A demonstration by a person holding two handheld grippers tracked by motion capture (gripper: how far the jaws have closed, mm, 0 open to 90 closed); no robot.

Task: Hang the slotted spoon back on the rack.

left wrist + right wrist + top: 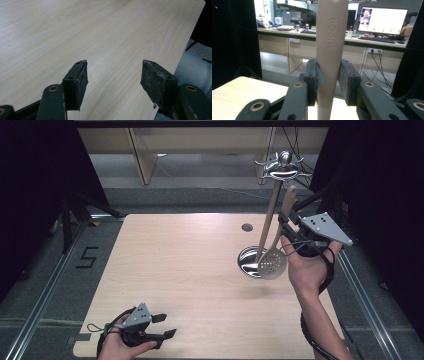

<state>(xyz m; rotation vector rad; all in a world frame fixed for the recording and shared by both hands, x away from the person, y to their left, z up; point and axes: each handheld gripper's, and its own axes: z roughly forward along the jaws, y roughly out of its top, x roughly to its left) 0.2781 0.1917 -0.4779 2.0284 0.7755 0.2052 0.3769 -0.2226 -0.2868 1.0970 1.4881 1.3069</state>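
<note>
Table (190,270) mostly bare | left gripper (162,326) agape near edge — right gripper (289,227) clamps skimmer (274,261), seemingly airborne

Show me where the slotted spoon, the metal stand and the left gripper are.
slotted spoon (272,264): high view, on its perforated bowl.
metal stand (270,215): high view, on its upright pole.
left gripper (113,75): left gripper view, midway between its open fingertips.

Even light from above falls on the pale table (190,270), while the surroundings at both sides sink into near black. Glare shines off the round metal base (248,261) of the stand. Soft shadows lie under the tools. A bright monitor (384,20) glows behind; near jaws look slightly soft
</note>
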